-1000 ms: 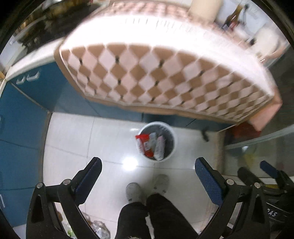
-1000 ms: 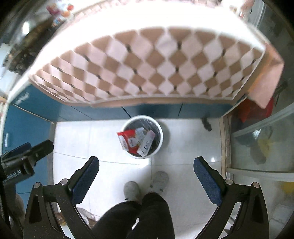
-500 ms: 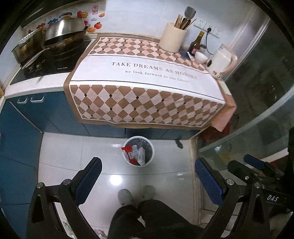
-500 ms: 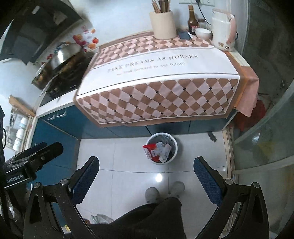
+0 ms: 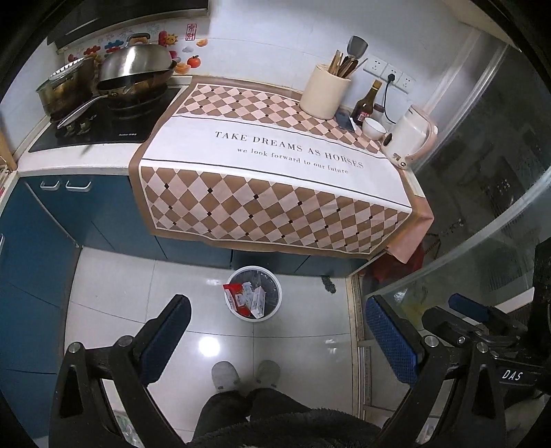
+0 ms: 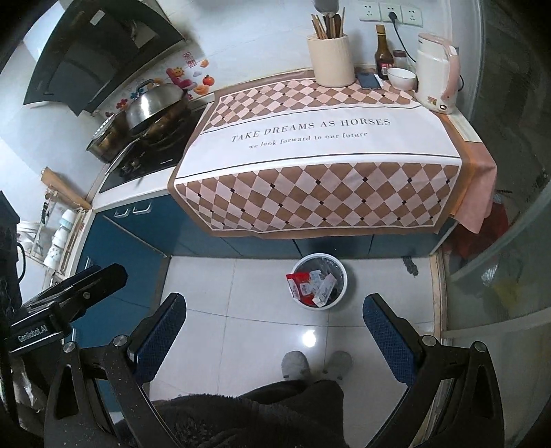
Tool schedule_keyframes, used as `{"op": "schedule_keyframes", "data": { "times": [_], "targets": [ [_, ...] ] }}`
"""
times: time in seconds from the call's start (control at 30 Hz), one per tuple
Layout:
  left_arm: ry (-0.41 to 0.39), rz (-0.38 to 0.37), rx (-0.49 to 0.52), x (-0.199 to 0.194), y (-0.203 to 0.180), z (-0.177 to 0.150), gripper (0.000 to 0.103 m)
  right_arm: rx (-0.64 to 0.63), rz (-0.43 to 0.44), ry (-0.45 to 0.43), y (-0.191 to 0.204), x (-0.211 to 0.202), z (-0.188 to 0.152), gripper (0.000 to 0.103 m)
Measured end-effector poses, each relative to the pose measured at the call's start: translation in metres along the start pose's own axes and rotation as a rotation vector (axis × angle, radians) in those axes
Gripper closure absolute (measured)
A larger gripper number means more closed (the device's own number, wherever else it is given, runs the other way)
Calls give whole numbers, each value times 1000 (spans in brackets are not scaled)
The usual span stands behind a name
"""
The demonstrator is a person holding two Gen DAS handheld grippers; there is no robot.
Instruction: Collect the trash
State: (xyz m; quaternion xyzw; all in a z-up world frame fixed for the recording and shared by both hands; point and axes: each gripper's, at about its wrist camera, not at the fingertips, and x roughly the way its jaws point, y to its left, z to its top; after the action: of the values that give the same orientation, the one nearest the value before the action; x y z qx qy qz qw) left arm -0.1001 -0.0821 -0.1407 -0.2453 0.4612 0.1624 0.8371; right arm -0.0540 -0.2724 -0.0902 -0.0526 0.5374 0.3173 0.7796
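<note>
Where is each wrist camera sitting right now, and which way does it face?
Left wrist: on the left gripper, held high, facing down at the counter cloth and trash bin; open fingers, slippers, dark trousers and the other gripper at right show.
Right wrist: on the right gripper, same downward view; open fingers, slippers, the other gripper at left.
Shared: bin, cloth, kettle, wok.

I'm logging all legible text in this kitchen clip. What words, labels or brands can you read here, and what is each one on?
"TAKE DREAMS AS HORSES": cloth over the counter.
"we look forward to our future": same cloth, the line beneath.
"DAS": right gripper, as the left wrist view shows it.
"GenRobot.AI": left gripper, as the right wrist view shows it.
Too small or blurred: stove brand mark, red wall sticker, bottle label, packets in the bin.
</note>
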Motion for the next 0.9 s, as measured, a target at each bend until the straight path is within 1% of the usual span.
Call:
{"op": "schedule_keyframes", "data": {
  "times": [0.3, 0.9],
  "targets": [
    [14, -7, 0, -2, -1, -3, 0, -5, 25, 15, -3, 2, 2, 0],
    [92, -37, 2, 11, -11, -14, 0, 0, 47, 77, -18, 12, -6, 0]
  ]
}}
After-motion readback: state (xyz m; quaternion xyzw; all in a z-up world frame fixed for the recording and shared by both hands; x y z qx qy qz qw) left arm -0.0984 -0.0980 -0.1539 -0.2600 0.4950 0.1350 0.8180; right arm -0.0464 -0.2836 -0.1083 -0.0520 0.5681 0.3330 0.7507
